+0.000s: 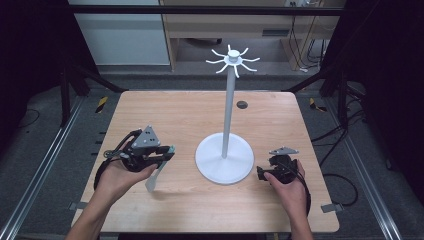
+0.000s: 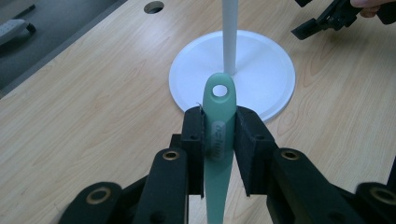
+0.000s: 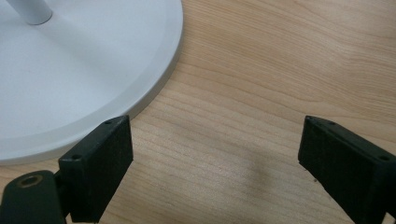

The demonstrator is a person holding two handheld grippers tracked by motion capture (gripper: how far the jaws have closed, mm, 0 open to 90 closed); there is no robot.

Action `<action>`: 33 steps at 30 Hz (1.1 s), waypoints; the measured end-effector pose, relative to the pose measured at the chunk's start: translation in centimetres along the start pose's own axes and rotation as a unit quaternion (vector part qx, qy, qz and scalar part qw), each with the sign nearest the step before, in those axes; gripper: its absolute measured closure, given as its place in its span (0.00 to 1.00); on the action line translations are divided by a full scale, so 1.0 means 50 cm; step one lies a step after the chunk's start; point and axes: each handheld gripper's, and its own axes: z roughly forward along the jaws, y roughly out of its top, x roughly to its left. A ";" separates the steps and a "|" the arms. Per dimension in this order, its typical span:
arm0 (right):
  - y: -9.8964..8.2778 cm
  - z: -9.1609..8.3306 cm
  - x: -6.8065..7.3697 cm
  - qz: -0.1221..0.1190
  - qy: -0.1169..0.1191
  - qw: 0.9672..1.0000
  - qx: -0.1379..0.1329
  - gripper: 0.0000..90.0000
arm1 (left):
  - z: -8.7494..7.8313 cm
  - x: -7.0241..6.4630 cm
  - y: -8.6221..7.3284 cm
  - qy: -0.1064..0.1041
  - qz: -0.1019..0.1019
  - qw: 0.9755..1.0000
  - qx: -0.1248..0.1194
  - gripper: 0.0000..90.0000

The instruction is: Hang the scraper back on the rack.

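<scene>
The left gripper (image 2: 219, 135) clamps a green utensil handle (image 2: 218, 140) between its pads — the handle's hole end points toward the white stand (image 2: 261, 79), above the wooden table (image 2: 93, 116). The right gripper (image 3: 215, 172) stands wide with nothing between its jaws, just beside the stand's base.

I am working in what looks like a lab recording rig: my wooden table (image 1: 200, 115) stands inside a dark metal frame (image 1: 200, 10) with black curtains at both sides, loose cables (image 1: 345, 180) trail over the grey carpet, and a plain cabinet (image 1: 220, 25) lines the far wall.
</scene>
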 end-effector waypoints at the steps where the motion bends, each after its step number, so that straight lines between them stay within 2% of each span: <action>1: 0.000 0.000 0.000 0.000 0.000 1.000 0.000 0.12 | -0.002 -0.001 0.003 0.000 0.000 1.000 -0.002 0.82; 9: 0.000 0.000 0.000 0.000 0.000 1.000 0.000 0.12 | -0.022 -0.007 0.040 0.002 0.010 1.000 -0.025 0.82; 12: 0.000 0.000 0.000 0.000 0.000 1.000 0.000 0.12 | -0.026 -0.007 0.049 0.003 0.003 0.999 -0.036 0.82; 22: 0.000 0.000 0.000 0.000 0.000 1.000 0.000 0.12 | -0.028 -0.002 0.071 0.004 -0.004 0.999 -0.046 0.82; 33: 0.000 -0.001 -0.003 0.006 -0.003 1.000 -0.004 0.10 | -0.042 -0.012 0.114 0.016 0.010 0.998 -0.056 0.82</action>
